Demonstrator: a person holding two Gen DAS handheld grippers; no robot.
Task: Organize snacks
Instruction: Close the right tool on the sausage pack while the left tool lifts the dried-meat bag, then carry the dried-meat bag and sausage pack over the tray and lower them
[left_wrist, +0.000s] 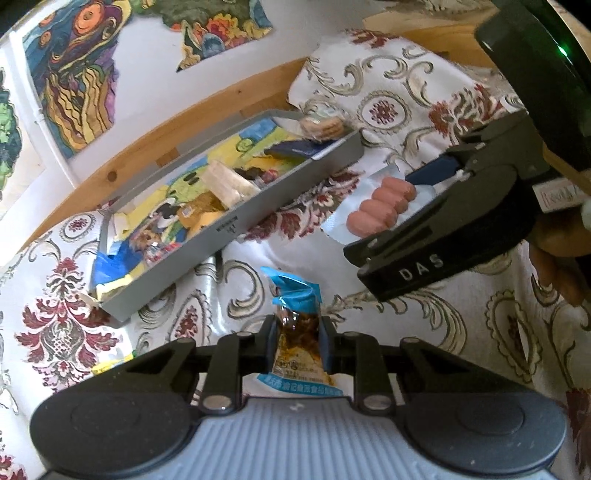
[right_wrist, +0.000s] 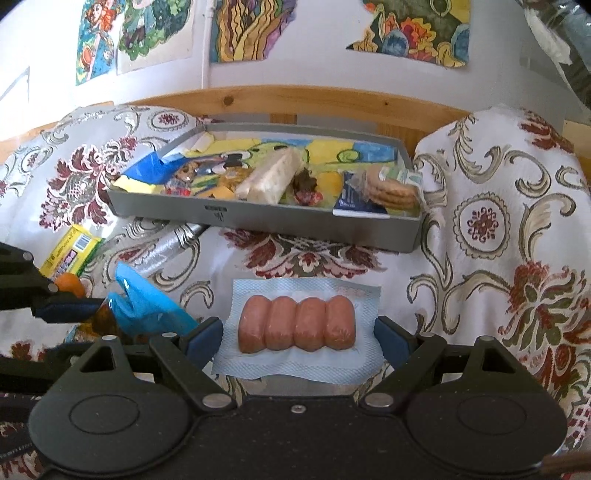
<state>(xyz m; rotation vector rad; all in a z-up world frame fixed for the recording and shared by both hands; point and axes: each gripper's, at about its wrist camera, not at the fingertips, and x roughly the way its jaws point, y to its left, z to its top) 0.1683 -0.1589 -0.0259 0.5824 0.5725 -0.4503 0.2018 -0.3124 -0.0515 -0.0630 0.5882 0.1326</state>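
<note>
My left gripper (left_wrist: 297, 341) is shut on a small snack packet (left_wrist: 297, 332) with a blue twisted top and brown filling, held upright above the cloth. To its right, my right gripper (right_wrist: 298, 338) is shut on a clear pack of sausages (right_wrist: 297, 323), gripped at its side edges; the same sausage pack (left_wrist: 380, 206) shows in the left wrist view. A grey tray (right_wrist: 266, 218) with several snacks lies just beyond both, holding a biscuit pack (right_wrist: 391, 186) and a white wrapped bar (right_wrist: 267, 177). The left gripper's blue packet (right_wrist: 147, 306) appears at the left.
A patterned white and red tablecloth (right_wrist: 498, 229) covers the table. A yellow candy pack (right_wrist: 70, 249) and a clear wrapper (right_wrist: 173, 243) lie left of the tray's near edge. A wooden rail (right_wrist: 295, 99) and a wall with coloured drawings stand behind. A hand (left_wrist: 557, 251) holds the right gripper.
</note>
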